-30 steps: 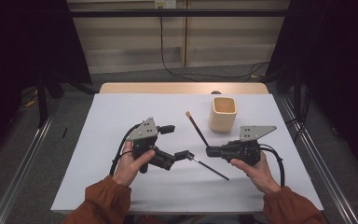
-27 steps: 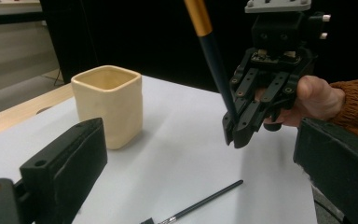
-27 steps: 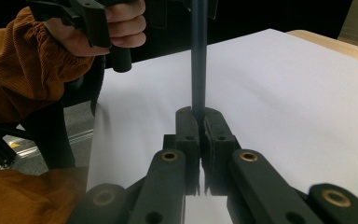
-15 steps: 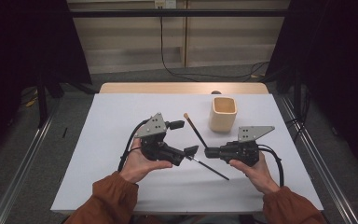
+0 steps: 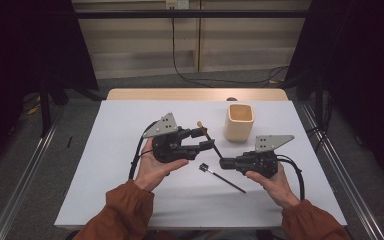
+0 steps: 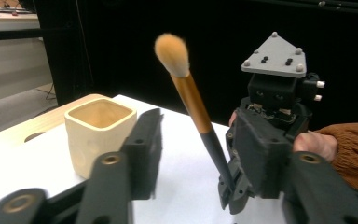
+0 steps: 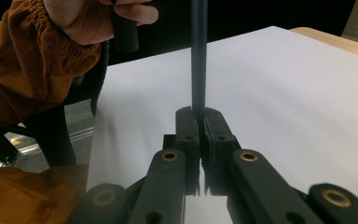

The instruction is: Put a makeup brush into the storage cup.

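right gripper (image 5: 223,163) clamps brush (image 6: 191,100) — left gripper (image 5: 207,138) spread around | cup (image 5: 239,122) near

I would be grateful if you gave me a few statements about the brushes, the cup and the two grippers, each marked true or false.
1. The right gripper is shut on the dark handle of the makeup brush. True.
2. The left gripper has its fingers clamped on that brush. False: they stand open on either side of it.
3. The brush's tan bristle tip points upward, away from the right gripper. True.
4. The beige cup lies tipped over on the table. False: it stands upright, its mouth open to the top.
5. A second, thinner brush stands inside the cup. False: it lies flat on the table between the hands.
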`<state>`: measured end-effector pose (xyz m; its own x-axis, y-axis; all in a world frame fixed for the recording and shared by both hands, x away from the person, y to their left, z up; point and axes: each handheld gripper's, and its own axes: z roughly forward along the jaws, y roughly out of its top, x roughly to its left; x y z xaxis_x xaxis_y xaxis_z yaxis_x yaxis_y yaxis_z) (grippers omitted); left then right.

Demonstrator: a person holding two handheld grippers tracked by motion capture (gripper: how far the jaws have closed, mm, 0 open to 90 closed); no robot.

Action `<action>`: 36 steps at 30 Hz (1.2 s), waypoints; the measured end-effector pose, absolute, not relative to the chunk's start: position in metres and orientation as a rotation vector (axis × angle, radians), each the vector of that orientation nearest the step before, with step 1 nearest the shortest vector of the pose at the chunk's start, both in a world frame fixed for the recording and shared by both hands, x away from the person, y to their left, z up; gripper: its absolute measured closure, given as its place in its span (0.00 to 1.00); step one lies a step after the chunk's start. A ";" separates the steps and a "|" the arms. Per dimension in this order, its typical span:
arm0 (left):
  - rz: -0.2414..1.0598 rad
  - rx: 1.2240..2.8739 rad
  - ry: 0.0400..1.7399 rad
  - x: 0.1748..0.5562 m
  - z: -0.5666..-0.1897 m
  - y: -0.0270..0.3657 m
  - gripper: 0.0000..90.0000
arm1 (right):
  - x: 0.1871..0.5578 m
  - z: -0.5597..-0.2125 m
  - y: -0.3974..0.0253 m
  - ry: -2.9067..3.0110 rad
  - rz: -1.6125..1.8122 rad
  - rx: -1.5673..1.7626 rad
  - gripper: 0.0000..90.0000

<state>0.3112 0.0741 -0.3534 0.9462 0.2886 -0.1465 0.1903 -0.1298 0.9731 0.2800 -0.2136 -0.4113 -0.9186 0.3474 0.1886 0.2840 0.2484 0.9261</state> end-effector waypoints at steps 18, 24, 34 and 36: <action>0.014 1.676 0.382 0.313 -0.352 0.077 0.86 | 0.280 -0.412 -0.211 2.449 1.783 0.607 0.96; -0.014 1.669 0.381 0.313 -0.352 0.077 0.88 | 0.280 -0.414 -0.210 2.457 1.778 0.601 0.96; -0.049 1.667 0.375 0.311 -0.351 0.076 0.92 | 0.280 -0.415 -0.207 2.468 1.788 0.576 0.95; -0.060 1.669 0.365 0.310 -0.350 0.075 0.93 | 0.280 -0.416 -0.207 2.470 1.784 0.576 0.95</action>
<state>0.3102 0.0755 -0.3505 0.9467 0.2027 -0.2505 0.2720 -0.0860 0.9584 0.2802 -0.2072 -0.4156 -0.9303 0.3191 0.1809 0.2720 0.2691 0.9239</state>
